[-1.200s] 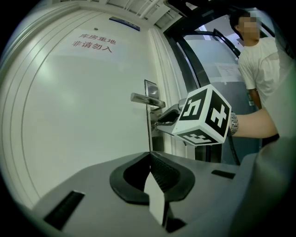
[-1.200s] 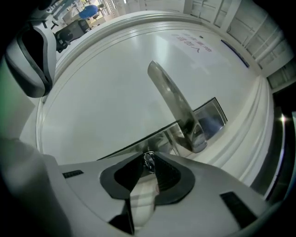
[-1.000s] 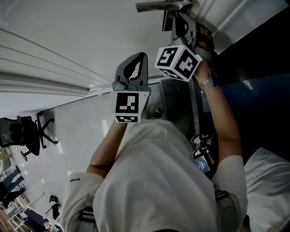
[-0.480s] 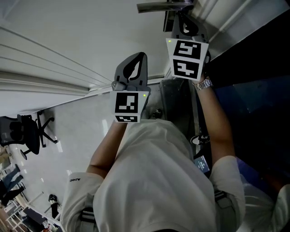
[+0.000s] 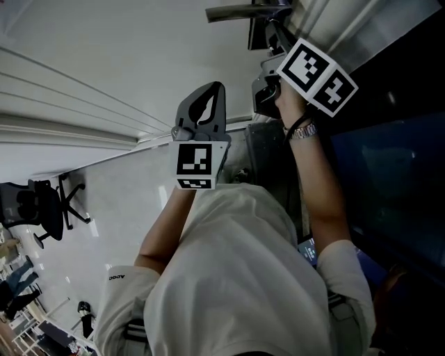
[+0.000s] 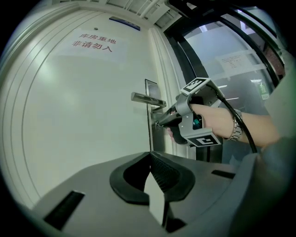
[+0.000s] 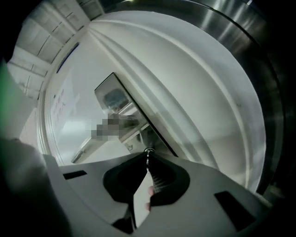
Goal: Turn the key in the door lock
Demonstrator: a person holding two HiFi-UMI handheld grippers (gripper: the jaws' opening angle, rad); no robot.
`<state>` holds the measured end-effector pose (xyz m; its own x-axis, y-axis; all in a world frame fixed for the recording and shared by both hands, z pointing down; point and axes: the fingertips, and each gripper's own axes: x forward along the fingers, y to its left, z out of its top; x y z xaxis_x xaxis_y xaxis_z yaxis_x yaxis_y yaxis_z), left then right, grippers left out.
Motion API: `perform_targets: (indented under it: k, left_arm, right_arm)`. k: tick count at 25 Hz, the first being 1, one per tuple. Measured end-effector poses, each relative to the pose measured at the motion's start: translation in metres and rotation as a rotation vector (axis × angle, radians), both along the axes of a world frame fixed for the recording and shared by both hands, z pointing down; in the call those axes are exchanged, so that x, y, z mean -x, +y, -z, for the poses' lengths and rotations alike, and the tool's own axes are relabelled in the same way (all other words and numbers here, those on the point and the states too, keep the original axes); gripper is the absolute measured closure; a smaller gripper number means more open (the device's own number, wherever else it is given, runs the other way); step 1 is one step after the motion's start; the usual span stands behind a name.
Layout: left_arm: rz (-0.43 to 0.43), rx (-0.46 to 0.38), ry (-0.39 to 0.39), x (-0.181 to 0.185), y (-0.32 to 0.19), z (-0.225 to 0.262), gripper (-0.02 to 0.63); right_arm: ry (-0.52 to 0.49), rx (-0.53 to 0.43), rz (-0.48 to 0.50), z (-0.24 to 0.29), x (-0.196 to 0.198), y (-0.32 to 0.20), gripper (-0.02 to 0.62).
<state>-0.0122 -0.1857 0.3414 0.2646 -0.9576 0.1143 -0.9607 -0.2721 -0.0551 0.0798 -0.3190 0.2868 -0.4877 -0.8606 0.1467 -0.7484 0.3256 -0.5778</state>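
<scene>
A white door (image 6: 83, 106) carries a metal lever handle (image 6: 147, 98) on a steel lock plate (image 7: 114, 98). Below the handle, my right gripper (image 6: 158, 124) is pressed to the lock, shut on the small key (image 7: 147, 156), of which only a sliver shows between the jaw tips. In the head view the right gripper (image 5: 272, 43) reaches up under the handle (image 5: 240, 10), its marker cube tilted to the right. My left gripper (image 5: 211, 89) hangs apart, left of the lock, pointing at the door. Its jaws meet with nothing between them (image 6: 149, 153).
A sign with red print (image 6: 95, 41) hangs high on the door. Right of the door frame stands a dark glass panel (image 6: 231, 60). An office chair (image 5: 42, 205) stands on the pale floor behind. The person's white shirt (image 5: 236, 278) fills the lower head view.
The right gripper has rolled about its own axis at the lock, so its marker cube now faces a different way. The left gripper has stayed put.
</scene>
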Motion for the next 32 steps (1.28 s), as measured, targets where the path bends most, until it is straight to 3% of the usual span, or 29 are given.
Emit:
perform_targets:
  k: [7,14,24,29,32]
  left_arm:
    - [0.007,-0.001,0.003,0.004,0.001,0.001,0.597]
    - [0.010,0.002,0.009,0.007,0.003,-0.001,0.597]
    - [0.011,-0.003,0.010,-0.003,0.004,0.001,0.596]
    - [0.021,-0.002,0.014,0.007,0.005,0.001,0.597]
    - [0.022,0.002,0.014,0.010,0.007,0.000,0.597]
  right_arm:
    - [-0.306,0.131,0.028,-0.003,-0.002,-0.001,0.581]
    - [-0.518,0.237,0.020,-0.006,-0.004,-0.001,0.578]
    - [-0.729,0.317,0.012,-0.006,-0.013,0.002,0.568]
    - [-0.783,0.342,0.016,-0.006,-0.008,0.005,0.563]
    - [-0.866,0.369,0.009,-0.006,-0.006,0.008,0.563]
